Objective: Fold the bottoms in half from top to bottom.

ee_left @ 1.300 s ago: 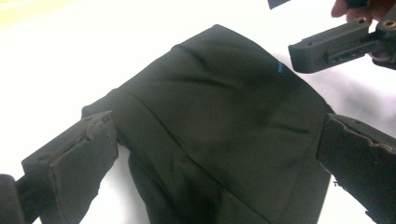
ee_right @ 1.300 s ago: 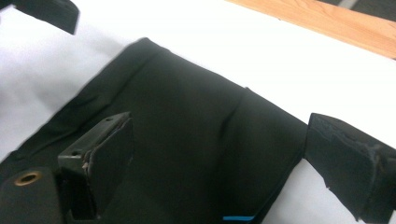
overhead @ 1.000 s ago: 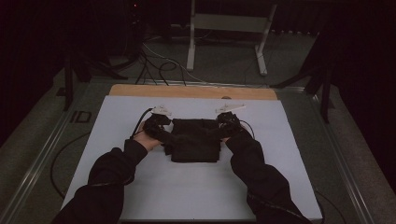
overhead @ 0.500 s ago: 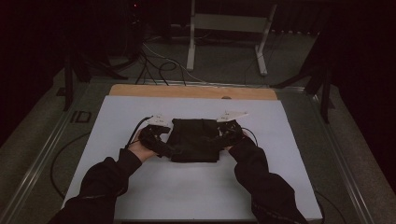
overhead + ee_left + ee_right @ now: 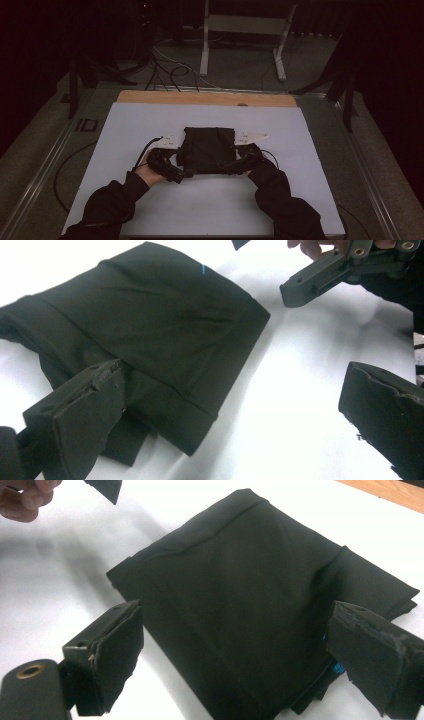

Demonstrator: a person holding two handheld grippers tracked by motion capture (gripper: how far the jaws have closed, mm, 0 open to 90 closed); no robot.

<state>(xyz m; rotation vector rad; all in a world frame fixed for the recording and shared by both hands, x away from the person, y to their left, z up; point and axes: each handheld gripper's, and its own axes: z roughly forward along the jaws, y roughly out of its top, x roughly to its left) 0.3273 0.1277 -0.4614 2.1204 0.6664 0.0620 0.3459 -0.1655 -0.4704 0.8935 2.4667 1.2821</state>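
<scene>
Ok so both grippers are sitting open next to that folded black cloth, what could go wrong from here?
1. The folded black cloth is stacked in layers; a shallow pinch by the right gripper may catch only the top layer and undo the fold.
2. The left gripper has one jaw over the cloth's corner and one over the white table, so closing may drag the cloth or bunch the loose layer beneath.

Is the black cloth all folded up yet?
Nearly. The black cloth already lies as a neat folded square on the white table. Both tongs, left and right, sit open at its near corners, holding nothing. Maybe one more fold or tidy-up is left.
</scene>
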